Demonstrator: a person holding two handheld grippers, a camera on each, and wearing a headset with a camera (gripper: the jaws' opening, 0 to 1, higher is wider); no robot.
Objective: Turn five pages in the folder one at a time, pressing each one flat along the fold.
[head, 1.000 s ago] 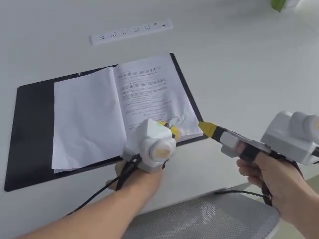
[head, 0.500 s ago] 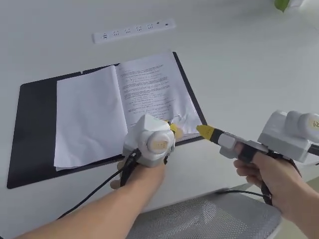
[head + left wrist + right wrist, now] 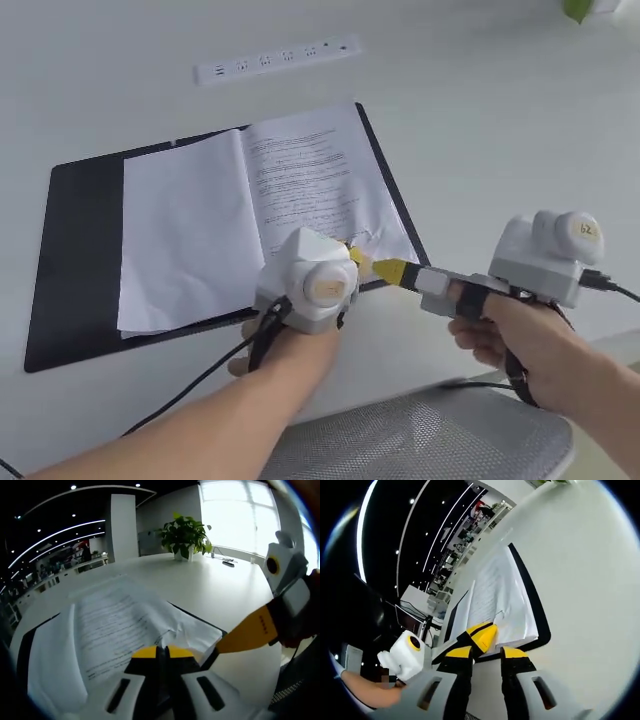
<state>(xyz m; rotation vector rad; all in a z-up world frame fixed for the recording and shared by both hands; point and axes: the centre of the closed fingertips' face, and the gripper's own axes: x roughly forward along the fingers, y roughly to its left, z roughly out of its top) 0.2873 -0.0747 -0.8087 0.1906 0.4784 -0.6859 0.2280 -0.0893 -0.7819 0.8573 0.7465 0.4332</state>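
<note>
a white table (image 3: 480,130) carries a power strip (image 3: 275,58) near its far edge and the black folder (image 3: 80,260), open, toward its near edge. in the head view the left gripper (image 3: 355,255) sits at the crumpled near right corner of the printed page (image 3: 310,180), and the right gripper (image 3: 385,270) points at that corner from the right. in the left gripper view its jaws are closed together at the page corner; whether paper is pinched i cannot tell. a potted plant (image 3: 185,535) stands at the table's far edge. in the right gripper view its jaws stand a little apart, holding nothing, close to the folder's near edge.
</note>
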